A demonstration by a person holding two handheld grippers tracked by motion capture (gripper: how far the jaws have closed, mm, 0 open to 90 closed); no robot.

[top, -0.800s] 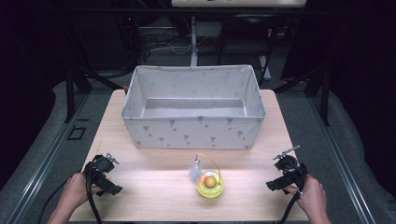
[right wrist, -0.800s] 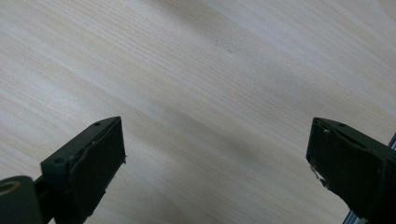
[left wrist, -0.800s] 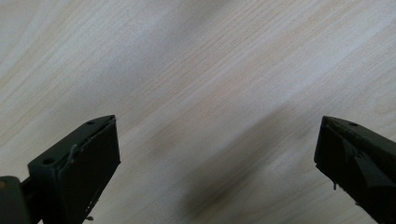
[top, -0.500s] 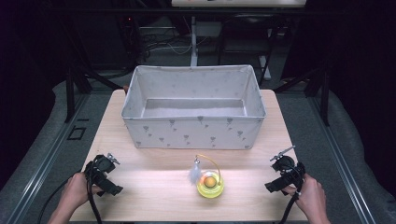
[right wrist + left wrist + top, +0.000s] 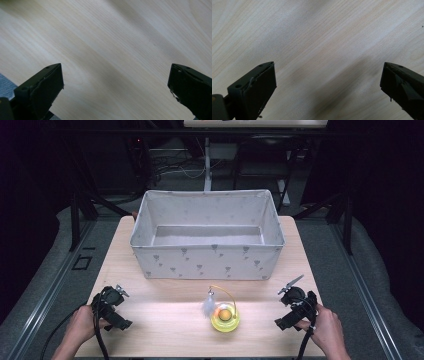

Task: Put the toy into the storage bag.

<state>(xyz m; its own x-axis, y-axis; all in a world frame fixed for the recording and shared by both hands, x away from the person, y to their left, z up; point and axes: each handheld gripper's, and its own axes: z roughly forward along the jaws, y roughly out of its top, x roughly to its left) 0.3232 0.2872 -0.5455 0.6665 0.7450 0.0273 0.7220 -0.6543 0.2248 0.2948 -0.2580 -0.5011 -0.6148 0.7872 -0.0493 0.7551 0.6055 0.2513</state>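
Right gripper [image 5: 294,307] agape — empty, yellow toy [image 5: 225,316] near

On my screen: one grey fabric bin [image 5: 207,255], star-patterned, open-topped, at the far half of my pale wooden desk [image 5: 165,320]; dark floor around.

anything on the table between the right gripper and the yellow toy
Nothing: in the high view, bare wooden table separates the right gripper from the yellow toy.

Yellow toy [image 5: 225,316], grey patterned bin [image 5: 207,255]
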